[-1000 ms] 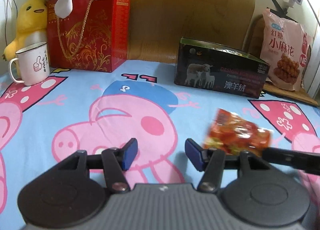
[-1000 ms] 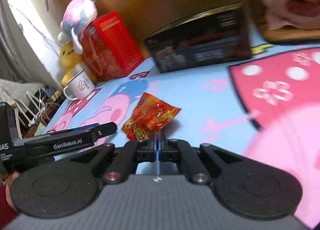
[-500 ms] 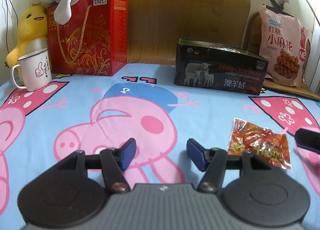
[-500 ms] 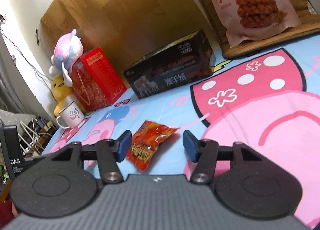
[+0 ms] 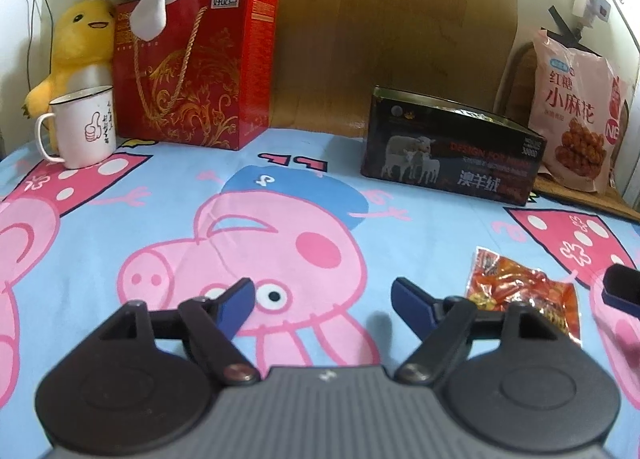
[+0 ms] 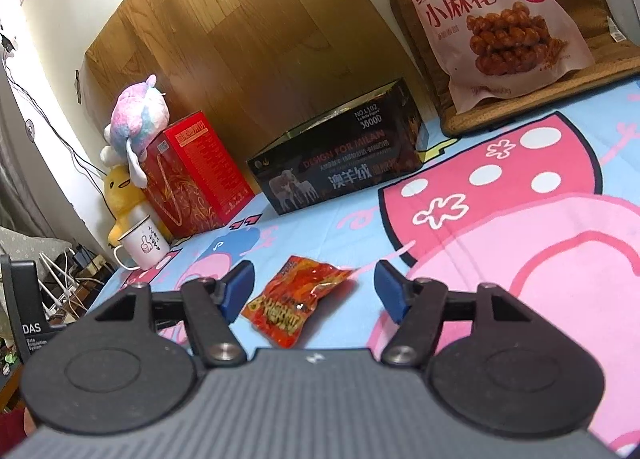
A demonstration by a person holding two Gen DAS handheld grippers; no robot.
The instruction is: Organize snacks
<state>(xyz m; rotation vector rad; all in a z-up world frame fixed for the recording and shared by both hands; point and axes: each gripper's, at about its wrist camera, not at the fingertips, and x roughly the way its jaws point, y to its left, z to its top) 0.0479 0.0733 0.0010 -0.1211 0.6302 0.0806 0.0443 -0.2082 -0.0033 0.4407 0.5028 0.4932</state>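
A small orange-red snack packet (image 6: 298, 297) lies flat on the cartoon-pig sheet, between and just ahead of my right gripper's (image 6: 314, 291) open fingers, not held. In the left wrist view the packet (image 5: 520, 291) lies at the lower right, partly behind my right-hand finger. My left gripper (image 5: 322, 301) is open and empty over the pink pig print. A large pink bag of twisted dough snacks (image 5: 576, 115) leans on the wall at the far right; it also shows in the right wrist view (image 6: 488, 15).
A dark box with sheep on it (image 5: 452, 147) stands at the back. A red gift box (image 5: 196, 71) with a plush toy on top, a yellow duck plush (image 5: 80, 47) and a white mug (image 5: 82, 127) stand at the back left. A woven mat (image 6: 520, 107) lies under the pink bag.
My right gripper, which held the snack packet above the sheet, opened and let it go; the packet now lies on the sheet. The left gripper's jaws have spread a little wider.
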